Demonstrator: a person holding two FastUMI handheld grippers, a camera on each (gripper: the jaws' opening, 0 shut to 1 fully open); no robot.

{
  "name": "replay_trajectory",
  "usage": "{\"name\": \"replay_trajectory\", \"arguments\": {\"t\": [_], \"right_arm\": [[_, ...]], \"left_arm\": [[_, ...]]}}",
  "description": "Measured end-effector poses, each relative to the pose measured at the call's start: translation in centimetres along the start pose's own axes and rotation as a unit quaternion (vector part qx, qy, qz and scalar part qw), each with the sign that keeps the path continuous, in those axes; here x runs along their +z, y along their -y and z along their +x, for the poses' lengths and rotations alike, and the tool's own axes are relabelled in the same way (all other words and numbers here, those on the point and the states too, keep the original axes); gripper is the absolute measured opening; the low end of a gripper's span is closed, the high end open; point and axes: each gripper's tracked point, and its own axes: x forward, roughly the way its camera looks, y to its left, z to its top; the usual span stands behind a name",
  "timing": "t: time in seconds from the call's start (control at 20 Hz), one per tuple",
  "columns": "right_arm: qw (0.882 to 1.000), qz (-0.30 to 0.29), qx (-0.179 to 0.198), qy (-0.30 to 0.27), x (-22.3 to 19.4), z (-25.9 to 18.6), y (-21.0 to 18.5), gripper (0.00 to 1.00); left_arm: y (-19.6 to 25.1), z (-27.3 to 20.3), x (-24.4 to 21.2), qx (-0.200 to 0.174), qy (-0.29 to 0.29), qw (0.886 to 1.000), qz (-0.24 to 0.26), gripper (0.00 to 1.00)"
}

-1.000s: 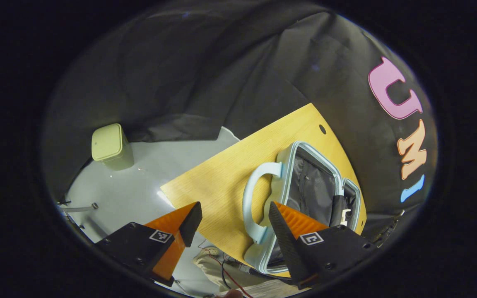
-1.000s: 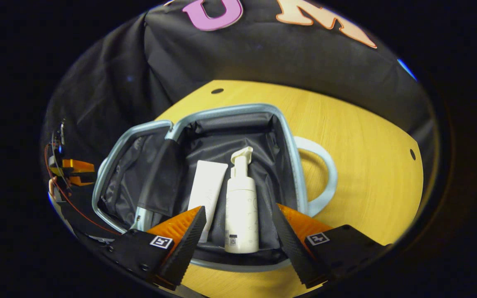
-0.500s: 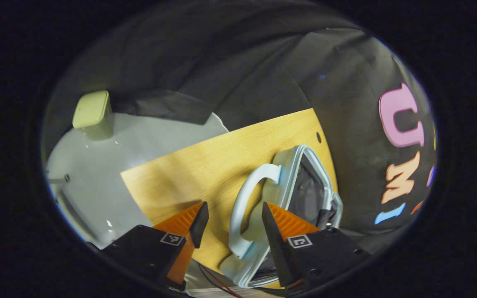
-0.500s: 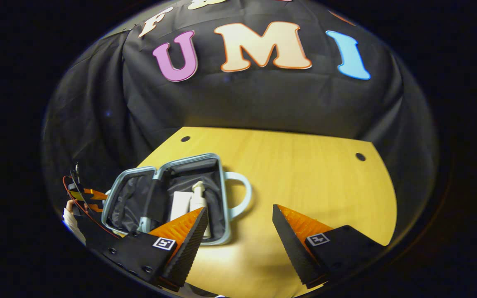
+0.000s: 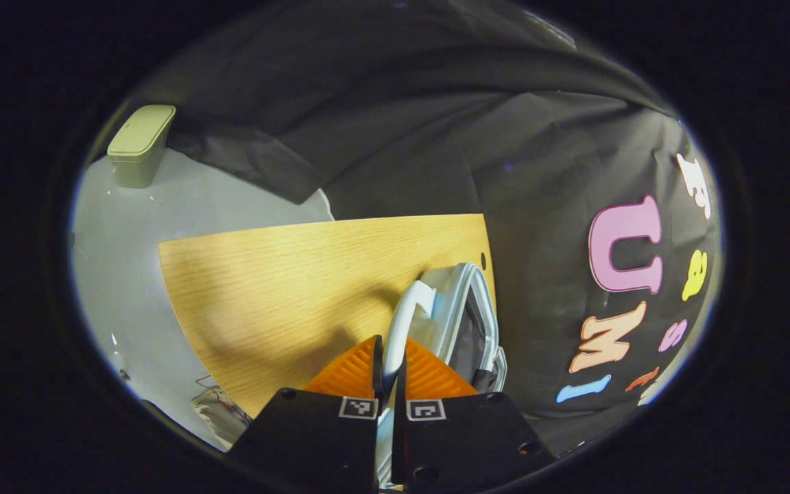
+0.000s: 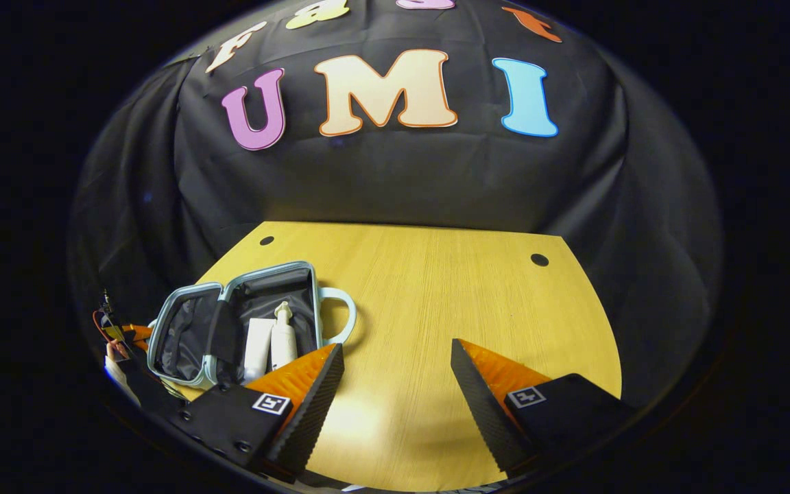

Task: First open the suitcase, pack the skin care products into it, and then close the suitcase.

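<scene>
Suitcase (image 6: 234,322) handle (image 5: 405,322) pinched by left gripper (image 5: 388,363).

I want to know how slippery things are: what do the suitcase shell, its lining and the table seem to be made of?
The suitcase shell looks like smooth hard plastic, pale blue with a soft sheen on rim and handle. The lining seems thin dark fabric; it creases and sags. The table looks like wood-grain laminate or veneer: fine parallel grain, a dull glare; which one I cannot tell.

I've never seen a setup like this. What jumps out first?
The open pale-blue suitcase at the left of the wooden table, with a white tube and a pump bottle lying side by side inside. In the left gripper view, the left gripper is pinched on the suitcase's edge.
</scene>
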Motion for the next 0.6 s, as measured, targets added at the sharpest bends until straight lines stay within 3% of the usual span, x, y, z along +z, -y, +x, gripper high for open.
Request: {"name": "replay_trajectory", "arguments": {"t": [0.05, 0.1, 0.15, 0.35, 0.6], "right_arm": [[1.000, -0.001, 0.004, 0.000, -0.1, 0.0, -0.4, 0.94], [1.000, -0.002, 0.008, -0.002, -0.3, 0.1, -0.9, 0.99], [1.000, -0.005, 0.013, -0.002, -0.6, 0.1, -1.4, 0.95], [0.999, -0.005, 0.039, -0.004, -1.2, 0.2, -3.3, 0.98], [0.998, 0.033, 0.053, 0.014, -0.4, -1.1, -3.2, 0.99]], "left_arm": [[0.9, -0.4, 0.1, -0.010, 0.005, 1.000, 0.009, 0.01], [2.0, -1.0, 0.2, -0.020, 0.006, 1.000, 0.019, 0.01], [3.3, -1.5, 0.4, -0.031, 0.008, 0.999, 0.027, 0.01], [9.3, -3.9, 0.5, -0.087, 0.008, 0.994, 0.059, 0.01], [18.0, -5.6, -1.5, -0.135, 0.000, 0.984, 0.115, 0.01]]}}
